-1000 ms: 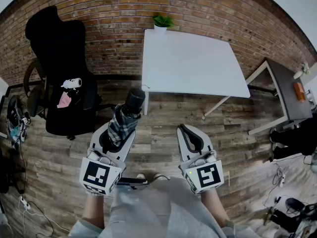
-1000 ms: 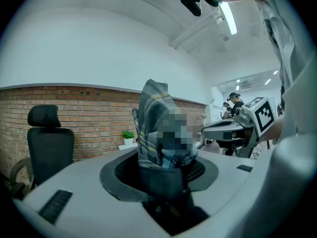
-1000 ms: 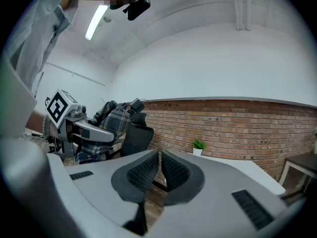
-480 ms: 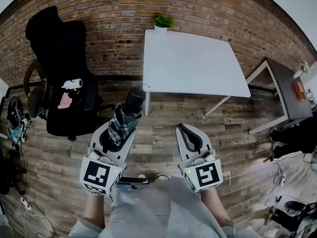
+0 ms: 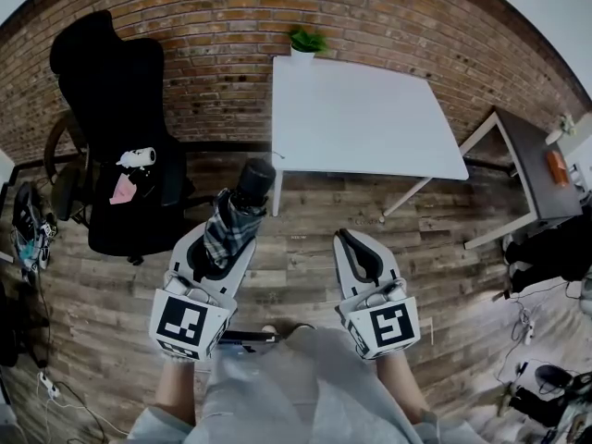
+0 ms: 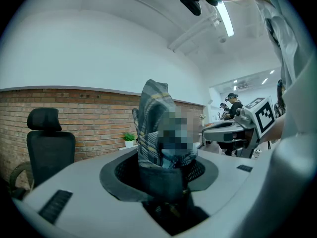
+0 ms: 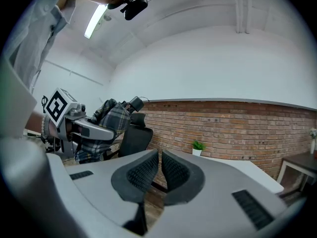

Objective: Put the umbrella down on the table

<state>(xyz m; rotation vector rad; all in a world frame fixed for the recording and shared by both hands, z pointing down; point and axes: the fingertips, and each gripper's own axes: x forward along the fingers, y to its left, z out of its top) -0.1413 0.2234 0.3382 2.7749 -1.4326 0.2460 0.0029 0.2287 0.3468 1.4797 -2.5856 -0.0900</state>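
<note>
A folded plaid umbrella with a black handle sticks forward out of my left gripper, which is shut on its fabric body. In the left gripper view the umbrella rises between the jaws of that gripper. My right gripper is held level beside it, jaws together with nothing in them; its own view shows the pads nearly touching. The white table stands ahead against the brick wall, its top bare. From the right gripper view the umbrella shows at the left.
A black office chair with small items on its seat stands at the left. A small potted plant sits at the table's far edge. A dark desk is at the right. Cables lie on the wooden floor.
</note>
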